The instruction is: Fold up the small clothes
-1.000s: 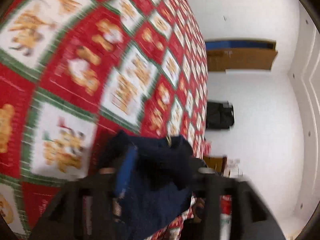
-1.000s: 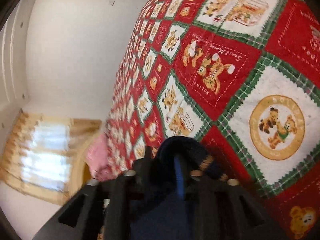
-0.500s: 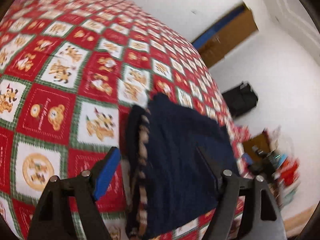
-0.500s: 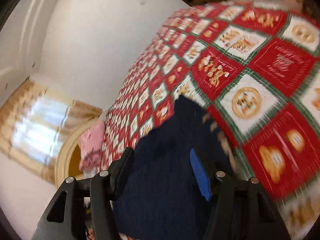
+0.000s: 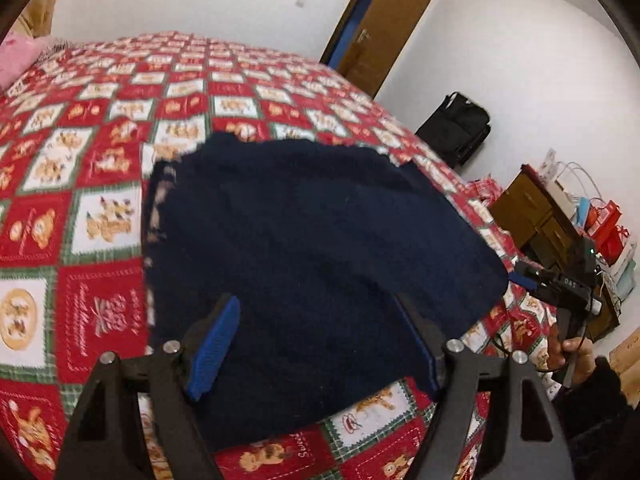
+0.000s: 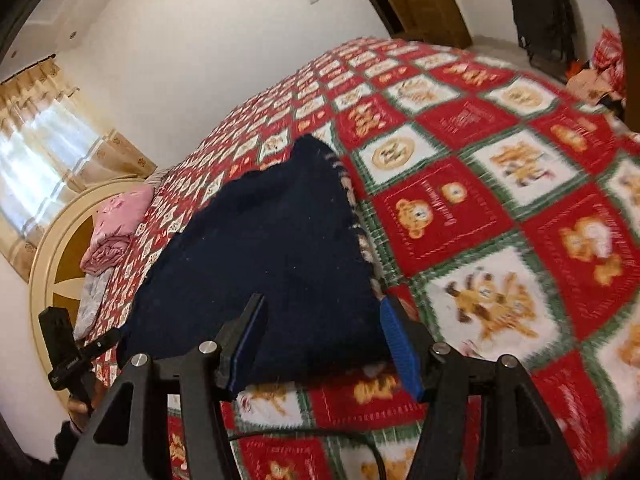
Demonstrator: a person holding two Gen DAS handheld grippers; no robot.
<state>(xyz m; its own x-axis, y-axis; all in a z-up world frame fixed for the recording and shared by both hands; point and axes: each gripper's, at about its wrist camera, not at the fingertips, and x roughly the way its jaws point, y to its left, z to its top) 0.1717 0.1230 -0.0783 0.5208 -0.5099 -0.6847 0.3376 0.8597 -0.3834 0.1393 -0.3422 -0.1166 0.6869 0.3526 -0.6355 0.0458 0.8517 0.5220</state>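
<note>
A dark navy knitted garment point(image 5: 312, 248) lies flat and folded on the red, green and white patchwork bedspread point(image 5: 100, 120). It has a striped trim along one edge. It also shows in the right wrist view point(image 6: 272, 264). My left gripper point(image 5: 316, 348) is open and empty, held just above the garment's near edge. My right gripper point(image 6: 324, 344) is open and empty, above the garment's near corner. The right gripper also shows at the far right of the left wrist view point(image 5: 560, 284), and the left gripper at the far left of the right wrist view point(image 6: 68, 356).
A pink pillow point(image 6: 116, 220) and a rounded headboard point(image 6: 52, 248) are at the bed's head. A wooden door point(image 5: 384, 24), a black bag point(image 5: 460, 128) and a cluttered wooden cabinet point(image 5: 552, 224) stand along the wall. A black cable point(image 6: 304, 436) lies on the bedspread.
Both grippers were shut on the navy garment, holding it up. They laid it on the bedspread, opened and drew back from it.
</note>
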